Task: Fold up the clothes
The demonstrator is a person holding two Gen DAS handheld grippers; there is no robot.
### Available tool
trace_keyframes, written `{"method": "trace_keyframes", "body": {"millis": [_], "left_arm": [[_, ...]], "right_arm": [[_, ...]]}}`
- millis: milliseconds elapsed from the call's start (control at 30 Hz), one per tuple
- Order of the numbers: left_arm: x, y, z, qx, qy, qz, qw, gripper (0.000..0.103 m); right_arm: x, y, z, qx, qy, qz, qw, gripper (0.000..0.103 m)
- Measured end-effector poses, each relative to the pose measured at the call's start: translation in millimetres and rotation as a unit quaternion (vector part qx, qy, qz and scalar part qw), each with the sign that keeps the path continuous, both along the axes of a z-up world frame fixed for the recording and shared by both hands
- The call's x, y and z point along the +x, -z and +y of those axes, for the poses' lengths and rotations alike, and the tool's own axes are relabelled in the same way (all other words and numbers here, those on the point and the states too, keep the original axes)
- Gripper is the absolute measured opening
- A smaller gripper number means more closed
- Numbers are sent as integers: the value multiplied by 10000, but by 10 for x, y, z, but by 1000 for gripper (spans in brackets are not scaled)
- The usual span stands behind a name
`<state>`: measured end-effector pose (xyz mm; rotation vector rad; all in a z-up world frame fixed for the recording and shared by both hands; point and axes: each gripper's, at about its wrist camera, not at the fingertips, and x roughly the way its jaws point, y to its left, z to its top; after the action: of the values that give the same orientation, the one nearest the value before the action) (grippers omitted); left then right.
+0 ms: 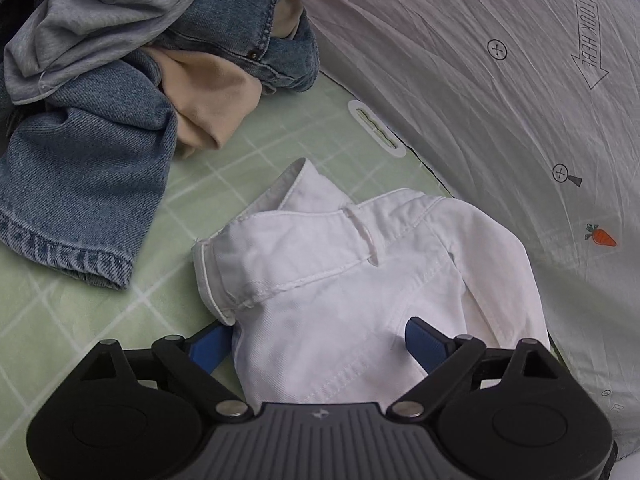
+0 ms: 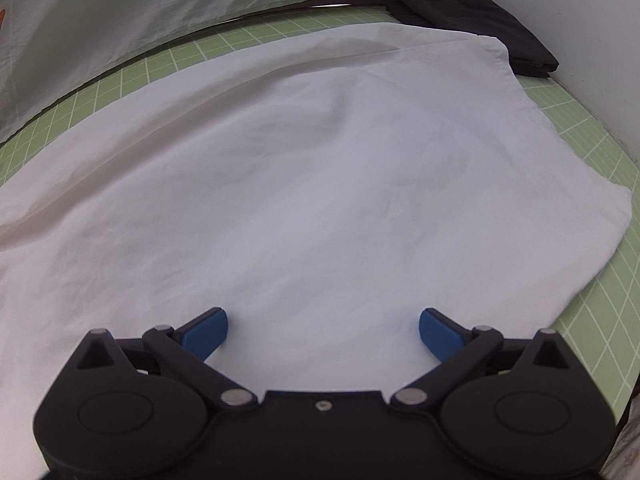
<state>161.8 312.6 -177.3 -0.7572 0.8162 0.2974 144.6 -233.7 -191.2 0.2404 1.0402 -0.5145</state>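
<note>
Over the white clothes (image 1: 360, 280), your left gripper (image 1: 320, 344) and right gripper (image 2: 323, 334) tilt toward 12 o'clock, both spread wide, grasping nothing

The white garment (image 1: 360, 280) is a stout woven cotton twill, matt, with raised stitched seams. The jeans (image 1: 80, 184) are coarse faded denim with a frayed hem; the grey top (image 1: 100, 12) over them looks like soft jersey. The green gridded mat (image 2: 592, 312) seems smooth and faintly shiny. The left gripper (image 1: 318, 344) has matt black plastic arms, bright metal pivots and blue ribbed pads (image 1: 424, 344), perhaps rubber.
</note>
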Motion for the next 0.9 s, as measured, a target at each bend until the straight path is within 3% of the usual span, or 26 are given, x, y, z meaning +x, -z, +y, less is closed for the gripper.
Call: {"method": "trace_keyframes", "body": {"millis": [33, 167, 267, 333, 433, 633, 800, 900], "left_arm": [[7, -9, -34, 127, 12, 29, 9999, 89], [18, -42, -97, 620, -5, 257, 9977, 42], [-17, -83, 6, 135, -89, 57, 9999, 24], [-21, -214, -57, 297, 36, -126, 9995, 22], [-9, -584, -311, 875, 537, -502, 9934, 20], [84, -1095, -984, 1080, 1419, -1284, 9756, 19], [66, -1167, -1745, 1102, 2287, -1547, 9548, 18], [0, -1019, -2241, 805, 2973, -1455, 9402, 18]], "right_arm": [[0, 2, -12, 30, -4, -12, 10000, 103], [-8, 8, -54, 131, -26, -61, 9999, 103], [-24, 13, -77, 191, -42, -128, 9997, 103], [-32, 13, -88, 223, -48, -164, 9996, 103], [-63, -23, -144, 254, -11, -267, 9993, 103], [-188, -160, -441, 499, 332, -709, 9957, 103], [-323, -210, -754, 558, 545, -875, 9931, 103], [-412, -189, -918, 611, 658, -888, 9920, 103]]}}
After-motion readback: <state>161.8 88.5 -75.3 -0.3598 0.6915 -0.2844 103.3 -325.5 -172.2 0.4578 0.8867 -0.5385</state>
